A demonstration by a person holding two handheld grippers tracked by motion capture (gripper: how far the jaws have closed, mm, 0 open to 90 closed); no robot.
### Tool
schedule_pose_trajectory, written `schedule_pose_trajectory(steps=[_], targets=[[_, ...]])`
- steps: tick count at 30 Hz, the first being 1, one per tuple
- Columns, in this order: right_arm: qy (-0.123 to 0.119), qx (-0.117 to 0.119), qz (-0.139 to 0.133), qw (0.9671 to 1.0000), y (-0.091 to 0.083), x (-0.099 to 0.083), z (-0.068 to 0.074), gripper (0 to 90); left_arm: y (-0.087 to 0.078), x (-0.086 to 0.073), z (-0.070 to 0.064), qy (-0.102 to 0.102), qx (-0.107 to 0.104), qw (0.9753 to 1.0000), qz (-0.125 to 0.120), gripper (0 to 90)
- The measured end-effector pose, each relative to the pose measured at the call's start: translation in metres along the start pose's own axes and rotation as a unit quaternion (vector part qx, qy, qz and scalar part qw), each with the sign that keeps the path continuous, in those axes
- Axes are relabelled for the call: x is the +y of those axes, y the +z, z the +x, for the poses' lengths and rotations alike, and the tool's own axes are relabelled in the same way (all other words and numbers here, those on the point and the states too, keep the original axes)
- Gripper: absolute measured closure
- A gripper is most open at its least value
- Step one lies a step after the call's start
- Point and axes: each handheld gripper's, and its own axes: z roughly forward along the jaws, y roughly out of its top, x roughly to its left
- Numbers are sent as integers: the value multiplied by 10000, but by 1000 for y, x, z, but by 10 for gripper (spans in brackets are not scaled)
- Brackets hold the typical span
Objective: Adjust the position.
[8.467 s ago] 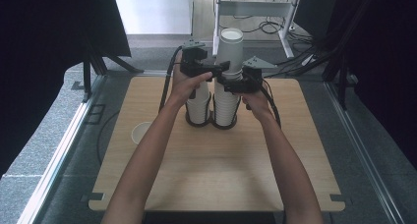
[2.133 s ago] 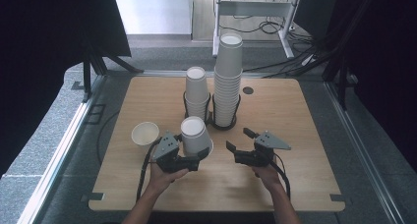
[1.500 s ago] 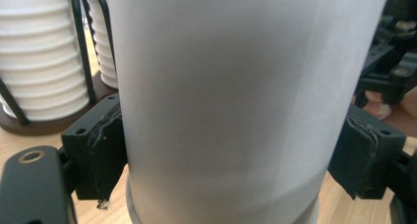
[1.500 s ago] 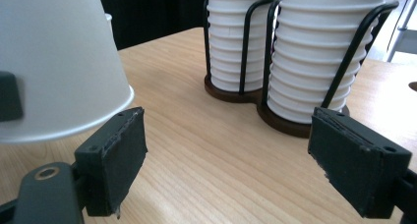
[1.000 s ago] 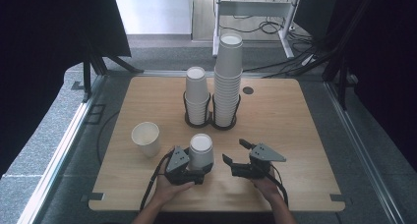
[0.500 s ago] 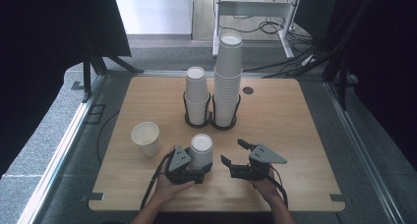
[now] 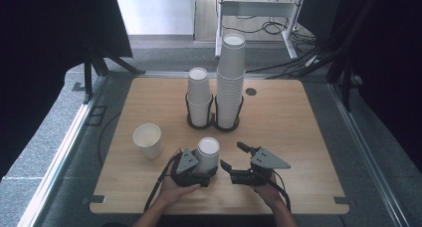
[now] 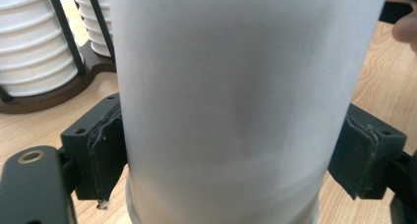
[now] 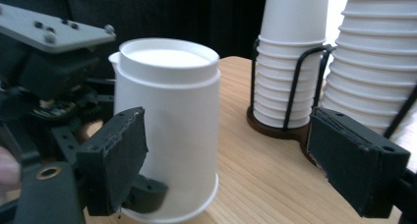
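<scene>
My left gripper [image 7: 195, 168] sits near the front edge of the bench [image 7: 308, 122], and its jaws are closed against both sides of an upside-down white paper cup [image 7: 207, 155]. In the left gripper view the cup [image 8: 236, 101] stands between the two black pads [image 8: 105, 150], which press on its wall low down, near the wide rim. From the right gripper view it looks like two cups nested together [image 9: 169, 121], since a second rim shows just under the top, and the wide end seems to rest on the bench, though I cannot be sure it is fully down.

My right gripper [image 7: 238, 163] is just beside the cup on its right, with its jaws spread wide and holding nothing. In its own view the cup stands ahead, near the left pad [image 9: 115, 160].

Behind, near the middle of the bench, a black wire holder [image 7: 214, 121] carries a short stack of cups [image 7: 199, 95] and a taller stack [image 7: 231, 80] side by side. A single cup [image 7: 148, 140] stands upright, mouth up, well to the left of my left gripper.
</scene>
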Motion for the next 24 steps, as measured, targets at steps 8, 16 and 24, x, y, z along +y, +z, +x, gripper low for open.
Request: schedule_pose_trajectory(steps=[8,16,24], targets=[[-36,204,-17,9998,2,3,7,153,2,-1,-1,72,18,10000,59,136],[97,392,126,9991,10,-2,9,145,7,-3,-11,306,12,9994,180,137],[128,583,301,9978,21,-7,16,142,12,-5,-30,903,104,9954,290,137]])
